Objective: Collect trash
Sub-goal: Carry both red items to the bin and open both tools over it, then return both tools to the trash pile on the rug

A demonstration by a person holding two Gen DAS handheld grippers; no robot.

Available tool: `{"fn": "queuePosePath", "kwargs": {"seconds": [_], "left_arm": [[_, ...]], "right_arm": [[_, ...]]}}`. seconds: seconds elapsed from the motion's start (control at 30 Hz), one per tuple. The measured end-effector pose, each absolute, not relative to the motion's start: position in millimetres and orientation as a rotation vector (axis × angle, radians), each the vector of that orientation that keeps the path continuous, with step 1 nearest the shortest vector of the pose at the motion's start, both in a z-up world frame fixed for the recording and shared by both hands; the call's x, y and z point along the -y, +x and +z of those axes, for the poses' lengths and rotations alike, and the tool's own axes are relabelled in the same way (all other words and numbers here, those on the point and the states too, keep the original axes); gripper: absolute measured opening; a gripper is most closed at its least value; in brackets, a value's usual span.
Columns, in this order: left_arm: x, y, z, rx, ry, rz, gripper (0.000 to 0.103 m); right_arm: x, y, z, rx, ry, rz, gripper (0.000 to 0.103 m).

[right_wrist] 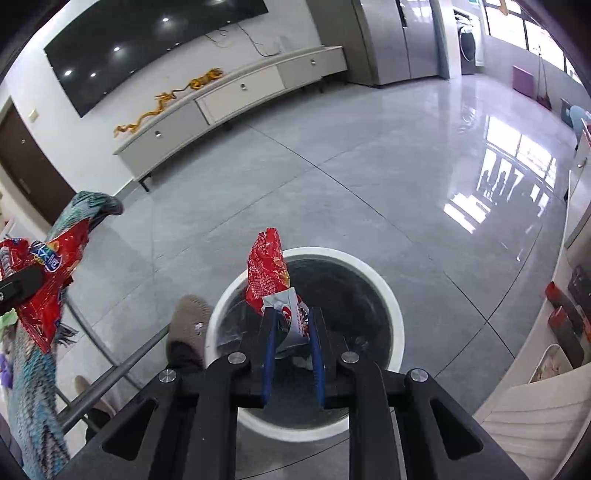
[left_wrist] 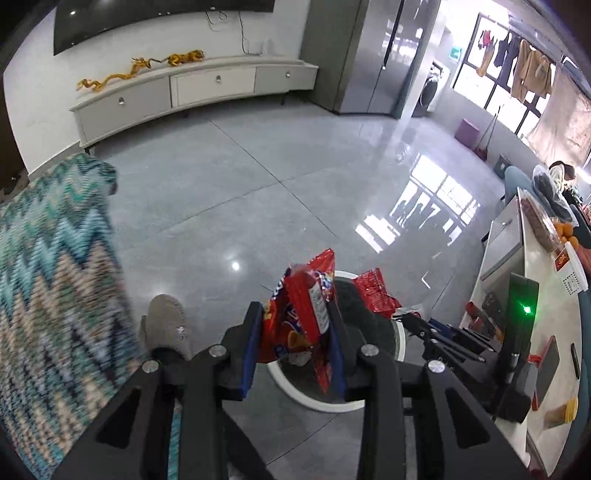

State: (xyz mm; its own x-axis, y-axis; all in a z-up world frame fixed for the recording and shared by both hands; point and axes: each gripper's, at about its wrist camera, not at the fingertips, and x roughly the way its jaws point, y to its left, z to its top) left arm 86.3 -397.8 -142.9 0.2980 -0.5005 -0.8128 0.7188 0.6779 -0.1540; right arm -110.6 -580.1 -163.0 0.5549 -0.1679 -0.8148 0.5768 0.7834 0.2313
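Left gripper (left_wrist: 295,334) pinches a red snack bag (left_wrist: 299,310) between its blue pads (left_wrist: 249,354), the bag standing up crumpled above the fingertips and hanging over the near rim of a white bin (left_wrist: 291,387) with a dark liner. Right gripper (right_wrist: 291,328) is clamped on a second wrapper (right_wrist: 267,273), red at the top and white and blue where the pads meet it, held directly over the bin's (right_wrist: 384,284) open mouth. In the left wrist view that second wrapper (left_wrist: 375,297) and the other gripper's black linkage (left_wrist: 443,338) show at 3 o'clock of the bag, above the bin's far side. In the right wrist view the first bag (right_wrist: 44,284) sits at 9 o'clock, at the frame's edge. A grey slipper (left_wrist: 166,321) stands on the floor at 9 o'clock of the bin, just beside its rim. A zigzag-patterned throw (left_wrist: 48,280) fills the left. At 3 o'clock runs a white counter (left_wrist: 546,306) bearing oranges (left_wrist: 563,230). Glossy grey tiles (left_wrist: 258,177) stretch toward 12 o'clock, where a low cabinet (left_wrist: 192,92) carries a golden dragon (left_wrist: 122,74) beneath a wall television (left_wrist: 147,18).
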Motion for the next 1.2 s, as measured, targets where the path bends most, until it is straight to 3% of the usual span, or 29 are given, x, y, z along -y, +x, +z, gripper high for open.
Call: {"fn": "queuePosePath", "kwargs": {"seconds": [0.1,0.2,0.47,0.77,1.2], "left_arm": [[416.6,88.6,-152.0,-0.991,0.251,-0.829,0.052],[430.0,91.1,-157.8,-1.014,0.238,-0.839,0.064],[430.0,86.7,-154.8,-1.009,0.241,-0.852,0.065],[377.3,80.7,-128.7,-0.910,0.206,-0.788,0.065],[225.1,84.6,-94.8,-0.810,0.114,-0.638,0.065]], "right_arm": [[587.4,-107.8,-168.5,-0.889,0.524,-0.480,0.019],[592.9,-106.5,-172.4,-0.901,0.516,-0.506,0.039],[590.4,-116.0,-165.7,-0.881,0.506,-0.533,0.042],[566.3,-126.1,-139.0,-0.798,0.527,-0.520,0.046],[475.7,-99.8,-59.5,-0.700,0.432,-0.330,0.048]]}}
